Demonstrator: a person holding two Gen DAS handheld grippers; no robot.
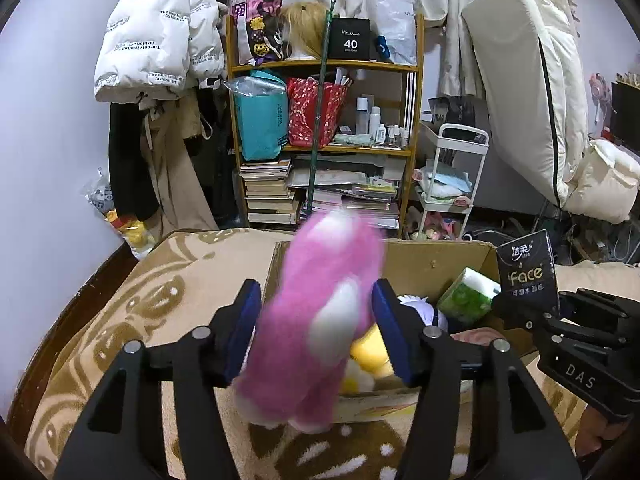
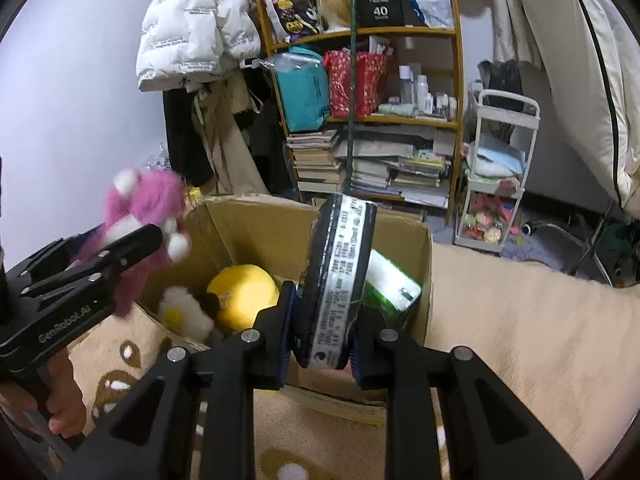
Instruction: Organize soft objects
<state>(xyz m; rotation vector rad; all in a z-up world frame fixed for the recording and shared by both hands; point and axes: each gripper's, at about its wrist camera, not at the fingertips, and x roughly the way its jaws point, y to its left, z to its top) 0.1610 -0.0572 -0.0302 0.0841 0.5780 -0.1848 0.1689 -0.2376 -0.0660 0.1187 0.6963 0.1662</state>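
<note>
Left gripper [image 1: 316,332]: black jointed arms ending in flat blue pads, clenched on a pink plush [image 1: 316,320]. The plush is long, fuzzy and motion-blurred, with white patches; it hangs over the near left corner of the box [image 1: 440,258]. From the right wrist view the same plush [image 2: 140,216] shows shaggy pink pile and white paws, beside the box's left wall.

Right gripper [image 2: 322,332]: identical black linkage, pads clamped on the two sides of a black pack [image 2: 338,280]. The pack is a soft, glossy, rounded-edge block with a white printed label strip, tilted slightly left over the box's near edge. In the left wrist view its face [image 1: 528,274] reads "Face".

Box [image 2: 400,236]: open corrugated cardboard, flaps up, resting on a tan fleece blanket [image 2: 520,340] with darker brown and white pattern. Inside: a smooth yellow rounded plush [image 2: 244,296] at centre, a fluffy white flower-like plush [image 2: 182,314] at the near left corner, and a green-and-white wrapped tissue pack [image 2: 390,288] against the right wall.

Background: a wooden shelf [image 1: 324,66] holding bags, bottles and stacked books.
</note>
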